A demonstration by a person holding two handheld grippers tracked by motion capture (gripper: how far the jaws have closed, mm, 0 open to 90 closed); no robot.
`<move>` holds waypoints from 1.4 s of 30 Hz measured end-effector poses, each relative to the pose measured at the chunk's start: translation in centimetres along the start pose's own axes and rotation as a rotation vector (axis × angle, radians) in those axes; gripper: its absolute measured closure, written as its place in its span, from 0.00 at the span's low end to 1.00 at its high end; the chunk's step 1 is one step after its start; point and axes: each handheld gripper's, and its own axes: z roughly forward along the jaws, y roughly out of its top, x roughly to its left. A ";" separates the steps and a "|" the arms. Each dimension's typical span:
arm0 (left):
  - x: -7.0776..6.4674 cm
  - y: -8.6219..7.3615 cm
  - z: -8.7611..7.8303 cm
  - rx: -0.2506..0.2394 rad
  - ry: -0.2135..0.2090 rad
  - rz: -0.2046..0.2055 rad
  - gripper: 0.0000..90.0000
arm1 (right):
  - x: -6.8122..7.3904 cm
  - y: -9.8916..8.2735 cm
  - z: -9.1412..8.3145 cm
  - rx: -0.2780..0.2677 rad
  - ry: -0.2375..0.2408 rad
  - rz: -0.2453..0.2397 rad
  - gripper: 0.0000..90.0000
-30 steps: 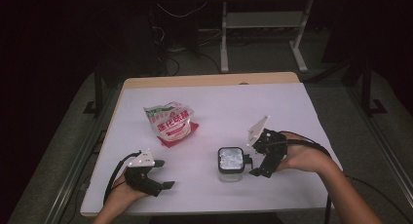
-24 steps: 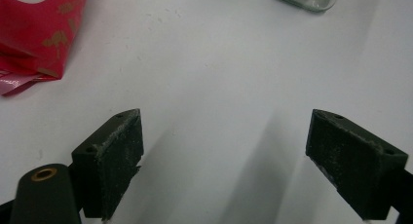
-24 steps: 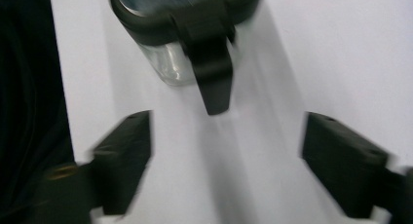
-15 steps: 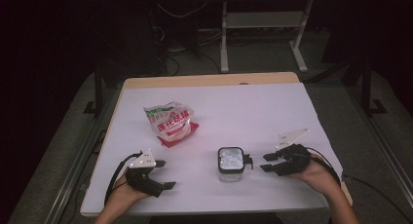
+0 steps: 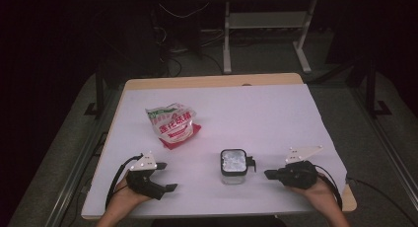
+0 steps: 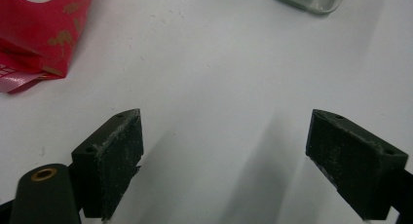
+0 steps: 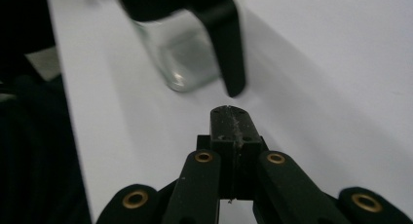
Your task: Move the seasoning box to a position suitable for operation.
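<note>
**Glass jar waiting between two idle grippers**

Nearest the person, the left gripper (image 5: 156, 180) is resting low on the white table (image 5: 276, 113), jaws spread wide and empty. The right gripper (image 5: 272, 174) is lying on its side with jaws pressed together, grasping nothing. Just beside its tips, the clear glass jar (image 5: 233, 166) with a black latch is standing upright; it is probably rigid, slippery and breakable, best gripped across its flat walls. Farther off, the soft, crinkly snack bag (image 5: 171, 125) is lying.
</note>
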 end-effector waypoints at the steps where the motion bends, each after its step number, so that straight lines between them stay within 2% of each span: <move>1: 0.0 0.0 0.0 -0.001 0.000 -0.008 0.15 | 0.2 0.1 0.2 -0.001 0.018 -0.004 1.00; 5: 0.1 0.0 -0.1 -0.013 0.002 -0.012 0.15 | 0.8 0.4 1.2 -0.006 0.080 -0.027 1.00; 11: 0.0 0.0 0.1 -0.008 -0.005 -0.009 0.15 | 1.0 1.1 1.7 -0.038 0.069 -0.046 1.00; 14: -0.1 0.0 0.1 -0.005 -0.004 0.001 0.15 | 0.9 1.4 2.1 -0.038 0.081 -0.050 1.00; 32: -0.8 0.2 0.4 -0.009 -0.004 0.007 0.15 | -1.6 2.3 2.5 -0.079 -0.007 -0.049 1.00; 36: -0.9 0.3 0.5 -0.015 -0.001 0.015 0.15 | -1.3 2.1 2.2 -0.079 0.009 -0.049 1.00; 38: -0.9 0.3 0.5 -0.014 0.000 0.023 0.15 | -1.3 1.8 1.9 -0.082 0.004 -0.057 0.95; 41: -0.9 0.3 0.5 -0.012 0.004 0.031 0.15 | -1.2 1.3 1.2 -0.090 0.006 -0.024 0.85; 42: -0.9 0.3 0.5 -0.012 0.005 0.033 0.15 | -1.3 1.1 1.0 -0.084 -0.015 -0.024 0.80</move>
